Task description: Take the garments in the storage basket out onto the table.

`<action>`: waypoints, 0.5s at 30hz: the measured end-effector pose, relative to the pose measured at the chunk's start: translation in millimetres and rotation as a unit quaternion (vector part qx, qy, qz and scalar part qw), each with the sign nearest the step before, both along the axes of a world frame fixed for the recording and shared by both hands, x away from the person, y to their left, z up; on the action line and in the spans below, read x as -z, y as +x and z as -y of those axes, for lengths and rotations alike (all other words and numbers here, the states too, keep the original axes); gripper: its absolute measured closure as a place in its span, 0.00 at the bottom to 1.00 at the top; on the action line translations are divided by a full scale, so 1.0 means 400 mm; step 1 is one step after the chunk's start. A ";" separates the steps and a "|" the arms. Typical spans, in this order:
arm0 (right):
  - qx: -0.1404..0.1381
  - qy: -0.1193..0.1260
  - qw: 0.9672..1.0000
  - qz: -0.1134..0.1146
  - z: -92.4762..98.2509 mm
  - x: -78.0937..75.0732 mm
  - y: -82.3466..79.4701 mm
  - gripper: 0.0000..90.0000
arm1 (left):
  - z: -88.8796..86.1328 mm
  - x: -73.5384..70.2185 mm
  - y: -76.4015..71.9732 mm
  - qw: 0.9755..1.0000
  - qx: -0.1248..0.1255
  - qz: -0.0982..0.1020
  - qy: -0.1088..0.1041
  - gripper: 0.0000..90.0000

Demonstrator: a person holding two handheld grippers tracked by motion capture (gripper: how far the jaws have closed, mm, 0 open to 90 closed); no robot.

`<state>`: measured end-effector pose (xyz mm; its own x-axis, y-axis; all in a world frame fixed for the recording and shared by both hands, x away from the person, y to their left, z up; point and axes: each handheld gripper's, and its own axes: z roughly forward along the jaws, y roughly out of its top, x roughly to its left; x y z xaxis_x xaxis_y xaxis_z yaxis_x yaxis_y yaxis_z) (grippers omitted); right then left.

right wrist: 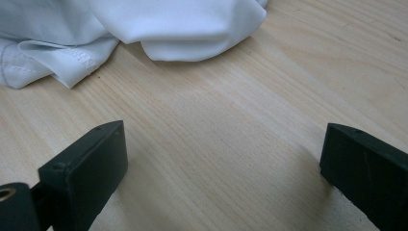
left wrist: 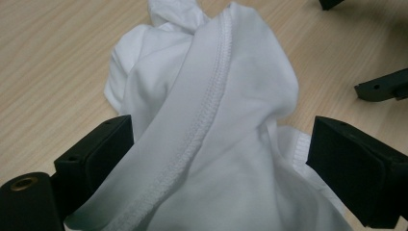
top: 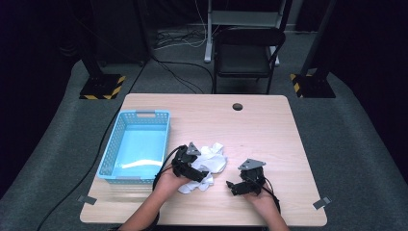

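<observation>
Dark room beyond, with a black chair (top: 248, 50) behind a light wooden table (top: 269, 125) and a light blue basket (top: 137, 144) sitting at the table's left side. Near the front edge, a crumpled white cloth (top: 211, 161) just right of the basket, with the left gripper (left wrist: 216, 159) spread wide around it, cloth bunched between the parted jaws but not clamped. Just right of the cloth, the right gripper (right wrist: 223, 168) low over bare wood, jaws likewise wide apart and holding nothing.
</observation>
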<state>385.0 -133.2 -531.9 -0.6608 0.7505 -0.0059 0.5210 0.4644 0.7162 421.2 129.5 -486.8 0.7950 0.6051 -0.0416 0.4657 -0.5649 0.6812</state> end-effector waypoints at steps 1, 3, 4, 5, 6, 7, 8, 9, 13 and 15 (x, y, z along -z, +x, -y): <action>0.000 0.000 1.000 0.000 0.000 0.000 0.000 0.02 | -0.001 -0.006 -0.002 1.000 0.004 0.003 -0.005 0.09; 0.000 0.000 1.000 0.000 0.000 0.000 -0.001 0.02 | 0.000 -0.017 -0.006 1.000 0.005 0.008 -0.012 0.09; 0.000 0.000 1.000 0.000 0.000 0.000 -0.001 0.02 | 0.000 -0.017 -0.006 1.000 0.005 0.008 -0.012 0.09; 0.001 0.000 1.000 0.000 0.001 0.000 -0.003 0.02 | 0.002 -0.026 -0.011 1.000 0.007 0.012 -0.014 0.09; 0.002 0.000 1.000 0.000 0.001 0.000 -0.003 0.02 | 0.003 -0.030 -0.014 1.000 0.008 0.014 -0.013 0.09; 0.002 0.000 1.000 0.000 0.001 0.000 -0.004 0.02 | 0.005 -0.035 -0.018 1.000 0.011 0.016 -0.013 0.09; 0.002 0.000 1.000 0.000 0.001 0.000 -0.004 0.02 | 0.005 -0.035 -0.018 1.000 0.011 0.016 -0.013 0.09; 0.001 0.000 1.000 0.000 0.001 0.000 -0.003 0.02 | 0.004 -0.041 -0.024 1.000 0.014 0.019 -0.015 0.09; 0.000 0.000 1.000 0.000 0.001 0.000 -0.002 0.02 | -0.004 -0.052 -0.037 0.999 0.019 0.024 -0.018 0.09; 0.000 0.000 1.000 0.000 0.001 0.000 -0.002 0.02 | -0.007 -0.055 -0.044 0.999 0.023 0.025 -0.018 0.09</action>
<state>384.0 -133.4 -531.9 -0.6601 0.7512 -0.0067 0.5213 0.4645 0.7159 403.6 132.4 -464.7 0.8232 0.5673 -0.0219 0.4051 -0.5600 0.7227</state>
